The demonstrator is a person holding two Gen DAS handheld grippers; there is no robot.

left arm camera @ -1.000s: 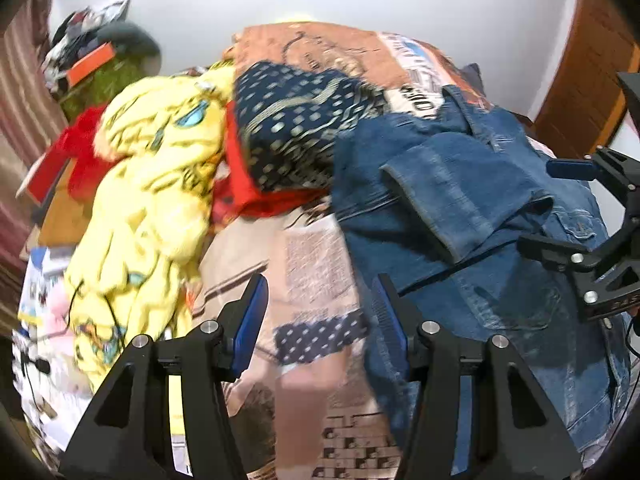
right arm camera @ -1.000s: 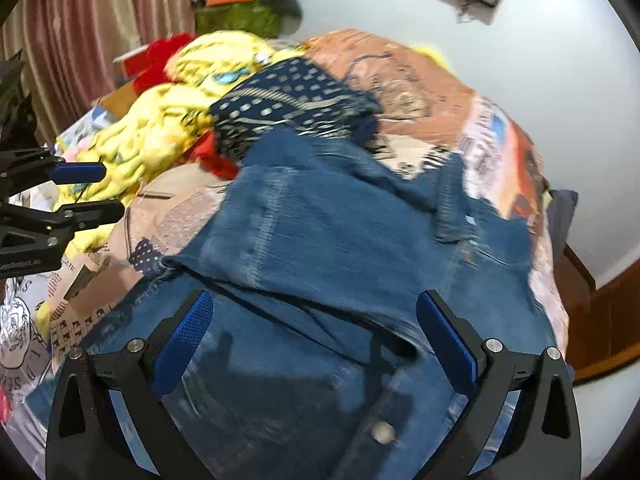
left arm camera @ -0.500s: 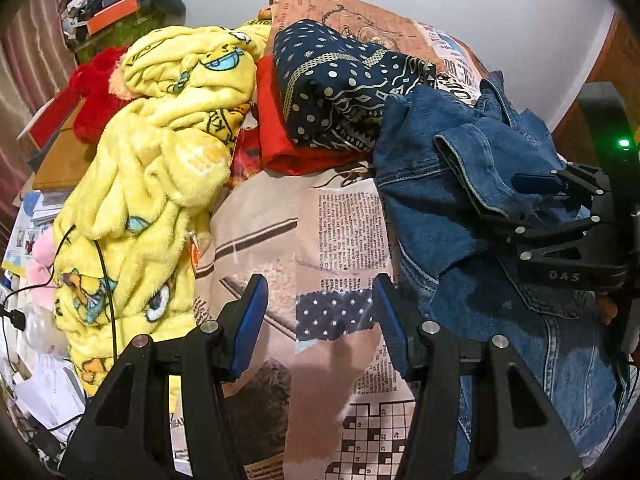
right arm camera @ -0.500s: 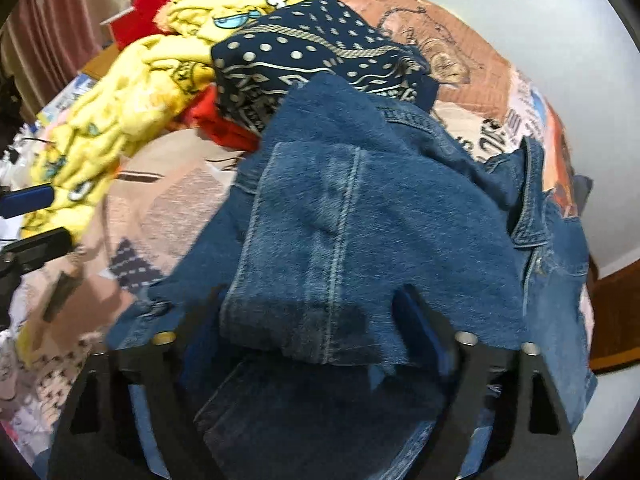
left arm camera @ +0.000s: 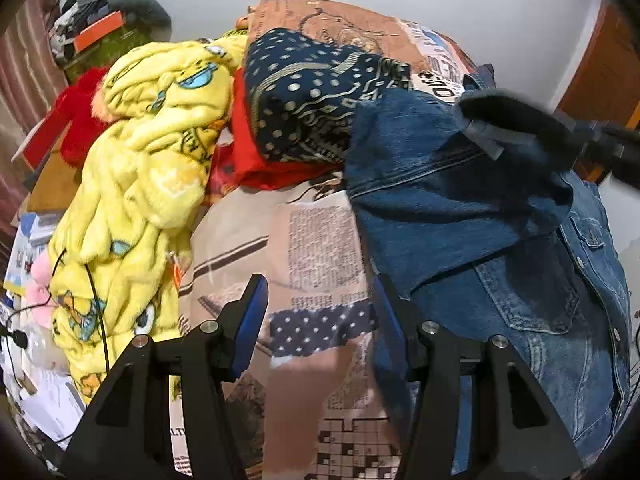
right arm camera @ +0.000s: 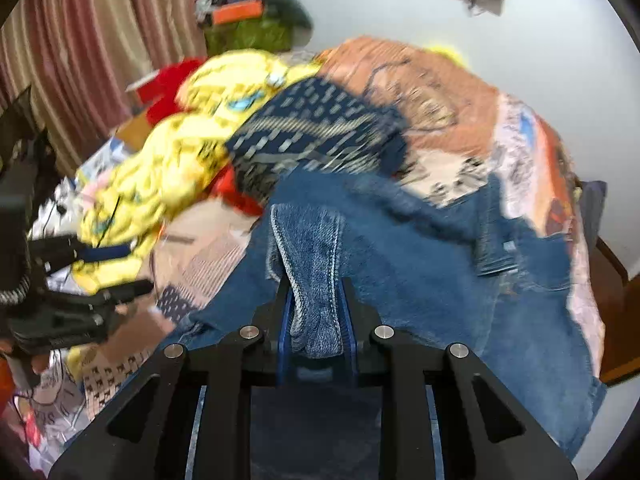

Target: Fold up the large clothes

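Where my left wrist looks, a newsprint-patterned bedspread [left arm camera: 320, 240] runs to a white wall; my left gripper [left arm camera: 320, 316] stands open over it, the denim jacket [left arm camera: 460, 208] just right. My right gripper [left arm camera: 600, 144] there is blurred. From my right wrist, motion-smeared, my right gripper [right arm camera: 316, 312] clamps a jacket fold, striped curtains [right arm camera: 80, 40] to the left.

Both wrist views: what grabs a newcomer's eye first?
First, the right gripper clamped on a bunched denim cuff of the blue denim jacket, which sprawls over the right half of the newspaper-print bedspread. Next, the fluffy yellow cartoon blanket heaped along the left, with a navy dotted cloth over a red garment between them. The left gripper hovers open above the bedspread.
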